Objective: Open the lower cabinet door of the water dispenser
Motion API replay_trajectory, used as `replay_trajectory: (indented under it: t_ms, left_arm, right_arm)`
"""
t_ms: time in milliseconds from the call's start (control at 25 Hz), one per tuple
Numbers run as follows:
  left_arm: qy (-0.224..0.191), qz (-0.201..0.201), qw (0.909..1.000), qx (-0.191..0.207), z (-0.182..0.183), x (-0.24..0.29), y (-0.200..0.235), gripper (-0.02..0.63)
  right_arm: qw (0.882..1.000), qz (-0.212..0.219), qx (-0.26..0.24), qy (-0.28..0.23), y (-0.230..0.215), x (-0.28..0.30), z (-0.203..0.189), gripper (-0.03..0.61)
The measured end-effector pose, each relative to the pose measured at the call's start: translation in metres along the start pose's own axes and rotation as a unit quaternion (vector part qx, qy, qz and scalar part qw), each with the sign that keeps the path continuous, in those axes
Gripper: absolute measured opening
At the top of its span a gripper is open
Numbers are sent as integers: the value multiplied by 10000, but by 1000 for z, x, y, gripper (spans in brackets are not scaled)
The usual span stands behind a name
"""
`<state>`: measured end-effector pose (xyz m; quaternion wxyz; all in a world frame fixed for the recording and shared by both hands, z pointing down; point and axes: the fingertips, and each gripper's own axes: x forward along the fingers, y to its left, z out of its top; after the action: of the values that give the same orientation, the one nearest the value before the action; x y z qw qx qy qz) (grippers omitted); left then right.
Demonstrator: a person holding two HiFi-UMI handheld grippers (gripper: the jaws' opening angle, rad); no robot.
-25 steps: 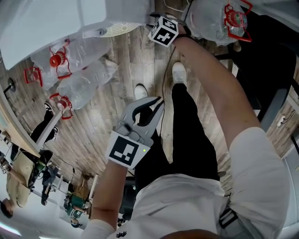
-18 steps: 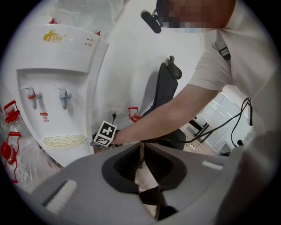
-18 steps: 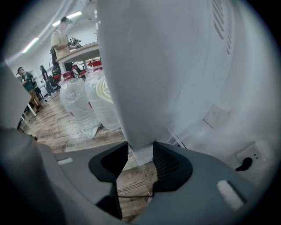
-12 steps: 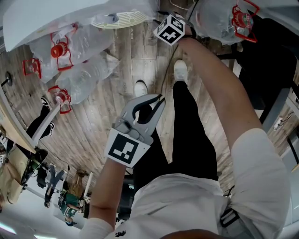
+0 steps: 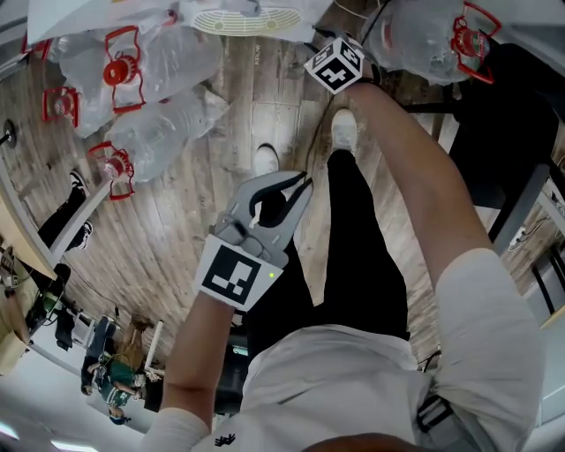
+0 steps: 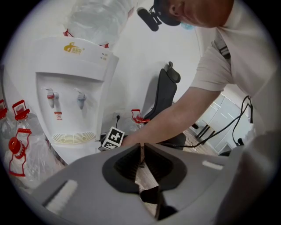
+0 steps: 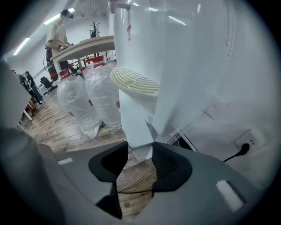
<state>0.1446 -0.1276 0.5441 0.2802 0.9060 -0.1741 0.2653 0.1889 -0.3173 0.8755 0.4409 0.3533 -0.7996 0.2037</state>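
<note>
Sliding further into my head view, the water dispenser [image 5: 245, 19] is whole only in the left gripper view; only the right gripper view shows its lower cabinet door [image 7: 133, 118], bottom corner clamped by my right gripper [image 7: 141, 151], while my left gripper [image 6: 142, 154] hangs closed, empty.

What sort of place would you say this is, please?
Probably an office: a white water dispenser with spare water bottles beside it on the wood floor, an office chair, and a long desk with a person standing at it.
</note>
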Motion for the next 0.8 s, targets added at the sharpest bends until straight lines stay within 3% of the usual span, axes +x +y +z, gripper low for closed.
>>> replay_trajectory:
  t_ms: [800]
  left_arm:
    - [-282,155,9995,-72,-29,-82,18,58]
  right_arm:
    - [9987,-165,185,450,76,-11,-15,161]
